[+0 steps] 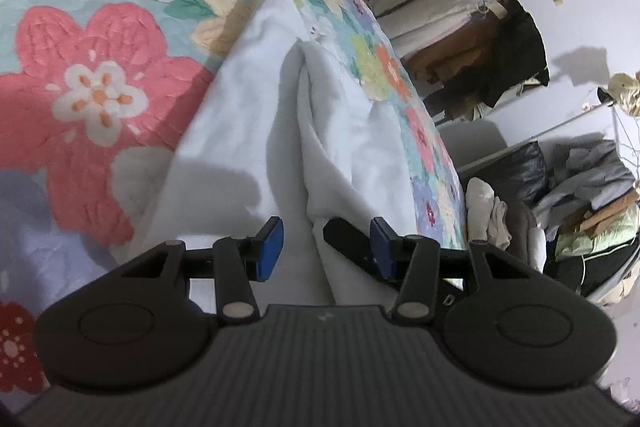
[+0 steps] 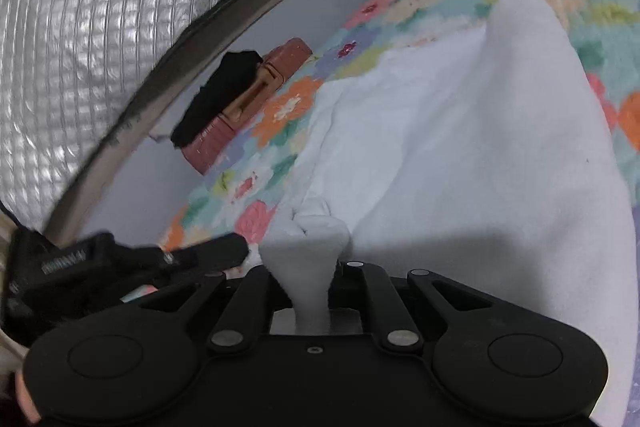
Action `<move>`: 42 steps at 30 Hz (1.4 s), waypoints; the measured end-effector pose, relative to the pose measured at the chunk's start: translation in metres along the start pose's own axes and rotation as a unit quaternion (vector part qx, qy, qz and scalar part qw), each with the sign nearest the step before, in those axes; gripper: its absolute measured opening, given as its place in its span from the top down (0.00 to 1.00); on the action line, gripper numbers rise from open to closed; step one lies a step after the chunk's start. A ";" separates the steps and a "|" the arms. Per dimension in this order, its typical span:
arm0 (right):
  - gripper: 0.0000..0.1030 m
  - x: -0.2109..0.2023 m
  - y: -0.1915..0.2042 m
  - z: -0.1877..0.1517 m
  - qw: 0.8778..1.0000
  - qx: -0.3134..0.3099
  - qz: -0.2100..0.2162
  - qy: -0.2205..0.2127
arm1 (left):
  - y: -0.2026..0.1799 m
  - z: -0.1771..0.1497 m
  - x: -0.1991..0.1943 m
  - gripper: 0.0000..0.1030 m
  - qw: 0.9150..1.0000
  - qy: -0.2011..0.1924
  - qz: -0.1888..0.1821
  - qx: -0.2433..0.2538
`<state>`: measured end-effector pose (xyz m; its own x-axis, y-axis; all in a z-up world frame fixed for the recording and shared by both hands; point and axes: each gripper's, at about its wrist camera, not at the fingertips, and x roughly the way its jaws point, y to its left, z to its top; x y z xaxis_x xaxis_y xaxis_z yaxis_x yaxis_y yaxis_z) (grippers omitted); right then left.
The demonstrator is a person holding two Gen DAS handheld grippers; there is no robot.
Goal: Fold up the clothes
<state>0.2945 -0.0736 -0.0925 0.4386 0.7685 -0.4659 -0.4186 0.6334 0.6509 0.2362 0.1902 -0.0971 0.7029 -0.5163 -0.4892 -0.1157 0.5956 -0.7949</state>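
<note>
Left wrist view: left hand-held gripper (image 1: 326, 247) w/ jaws apart, blue pads (image 1: 270, 247) straddling a raised ridge of the white garment (image 1: 256, 115); ridge runs fwd between the fingers, pads not pressed on it. Garment lies on the bed, on a floral quilt (image 1: 100, 67), near the quilt's far edge. A black tip, apparently the other gripper's, pokes in just inside the rt pad. Gripper points along the ridge, tilted down toward the cloth. Bkgd: clothes rack (image 1: 500, 39) w/ dark hanging items, pile of grey clothing (image 1: 592, 179) beyond the bed edge.

Right wrist view: right hand-held gripper (image 2: 310, 275) closed on a bunched neck of the white garment (image 2: 460, 131); cloth pinched into a narrow stem between the fingers, fanning out ahead into a broad sheet draped over the quilt (image 2: 280, 131). Left hand-held gripper (image 2: 140, 259) seen at lower left, its tip just beside the pinched bunch. Bkgd: reddish-brown case (image 2: 256, 95) w/ a black item on it, quilted silver panel (image 2: 100, 47) at upper left.
</note>
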 end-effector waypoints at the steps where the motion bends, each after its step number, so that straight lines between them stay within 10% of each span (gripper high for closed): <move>1: 0.92 0.000 0.003 -0.001 1.000 -0.008 0.001 -0.003 | 0.000 -0.001 0.002 0.54 1.000 0.002 -0.003 -0.003; 8: 0.91 -0.023 0.034 0.006 0.995 -0.045 0.042 -0.076 | 0.005 0.009 -0.021 0.48 0.998 -0.033 -0.048 -0.032; 24: 0.91 0.030 0.074 -0.017 0.988 -0.152 0.013 -0.009 | 0.026 0.022 -0.048 0.47 0.995 -0.069 -0.029 -0.065; 28: 0.69 0.039 0.075 -0.031 0.983 -0.184 0.001 0.027 | 0.035 0.017 -0.041 0.47 0.996 -0.054 0.007 -0.077; 35: 0.55 -0.012 0.094 -0.020 0.977 -0.212 0.008 0.032 | 0.037 0.014 -0.035 0.47 0.997 -0.028 0.018 -0.065; 42: 0.52 -0.091 0.069 -0.005 0.970 -0.221 -0.096 0.021 | 0.032 0.014 -0.032 0.39 0.999 -0.010 0.000 -0.049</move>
<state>0.2219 -0.0993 -0.0085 0.5132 0.6301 -0.5828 -0.6371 0.7347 0.2333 0.2195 0.2343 -0.1016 0.7164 -0.5029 -0.4835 -0.1833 0.5330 -0.8260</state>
